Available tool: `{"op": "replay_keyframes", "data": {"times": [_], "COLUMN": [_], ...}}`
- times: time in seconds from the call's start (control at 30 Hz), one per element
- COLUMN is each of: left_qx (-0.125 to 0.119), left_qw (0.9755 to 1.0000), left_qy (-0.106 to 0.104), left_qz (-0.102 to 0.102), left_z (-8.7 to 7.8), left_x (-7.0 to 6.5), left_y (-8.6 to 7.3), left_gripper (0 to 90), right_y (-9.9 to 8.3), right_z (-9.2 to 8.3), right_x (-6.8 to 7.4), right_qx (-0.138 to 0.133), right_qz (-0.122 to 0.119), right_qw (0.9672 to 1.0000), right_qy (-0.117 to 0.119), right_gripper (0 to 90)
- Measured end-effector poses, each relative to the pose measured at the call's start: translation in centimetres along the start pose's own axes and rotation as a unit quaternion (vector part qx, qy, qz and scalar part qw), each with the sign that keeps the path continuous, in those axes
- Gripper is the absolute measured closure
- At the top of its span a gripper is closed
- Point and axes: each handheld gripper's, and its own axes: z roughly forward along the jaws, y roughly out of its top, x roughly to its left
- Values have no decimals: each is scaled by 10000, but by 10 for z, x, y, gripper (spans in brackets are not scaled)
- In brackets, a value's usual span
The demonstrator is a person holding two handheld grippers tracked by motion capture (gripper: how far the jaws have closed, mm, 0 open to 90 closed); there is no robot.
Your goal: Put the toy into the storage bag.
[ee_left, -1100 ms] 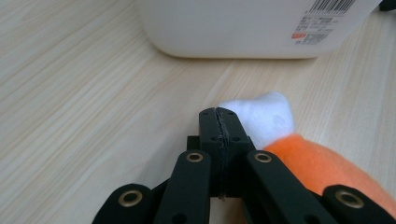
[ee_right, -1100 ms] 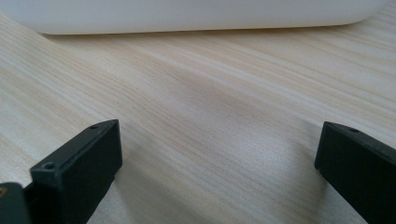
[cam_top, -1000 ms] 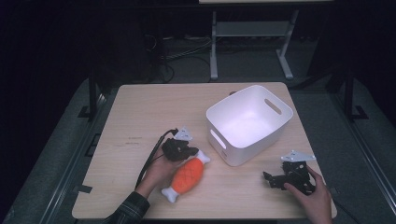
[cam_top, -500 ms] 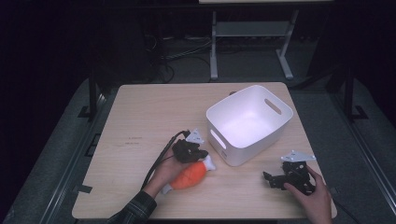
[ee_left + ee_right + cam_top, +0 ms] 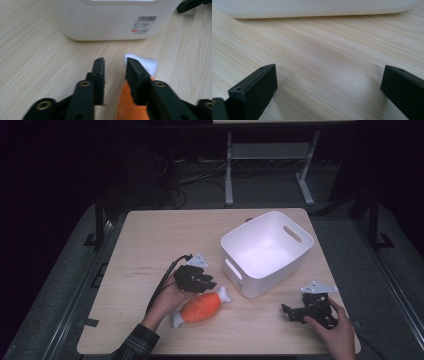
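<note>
High view: from above the near edge of the table (image 5: pixel 150 235), facing forward and down, far enough to take in all four edges.
Left gripper view: very low and close, facing the bin (image 5: pixel 110 20) wall.
Right gripper view: almost on the tabletop, facing the bin (image 5: pixel 312 7).
Shared: bin (image 5: pixel 267 251) and table.

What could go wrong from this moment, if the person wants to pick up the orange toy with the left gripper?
1. The left gripper has just been opening, with bare table between its jaws; the orange fish toy lies under one jaw, off centre, so a closing could pinch only its edge.
2. The toy's white tail lies close to the white bin; a lift might catch the wall.
3. The soft toy may slip.
</note>
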Motion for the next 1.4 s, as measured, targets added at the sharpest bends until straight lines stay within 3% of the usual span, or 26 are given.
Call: {"op": "replay_keyframes", "data": {"times": [0.17, 0.33, 0.7, 0.97, 1.4], "left_qx": [71, 169, 429, 599, 882], "left_qw": [9999, 9997, 9990, 9981, 9951], "left_qy": [-82, -110, -91, -72, 163], "left_qz": [-123, -126, -3, 95, 419], "left_z": [-8, -15, -26, -29, -23], "left_x": [2, 0, -10, -22, -41], "left_y": [-4, -8, -15, -18, -21], "left_gripper": [465, 361, 135, 126, 126], "right_y": [0, 0, 0, 0, 0], "right_z": [0, 0, 0, 0, 0], "right_x": [0, 0, 0, 0, 0], "right_qx": [-1, -1, 0, 0, 0], "right_qz": [-1, 0, -2, -2, -2], "right_qw": [10000, 10000, 10000, 10000, 10000], "right_qy": [2, 0, 0, 0, 0], "right_gripper": [2, 2, 2, 2, 2]}}
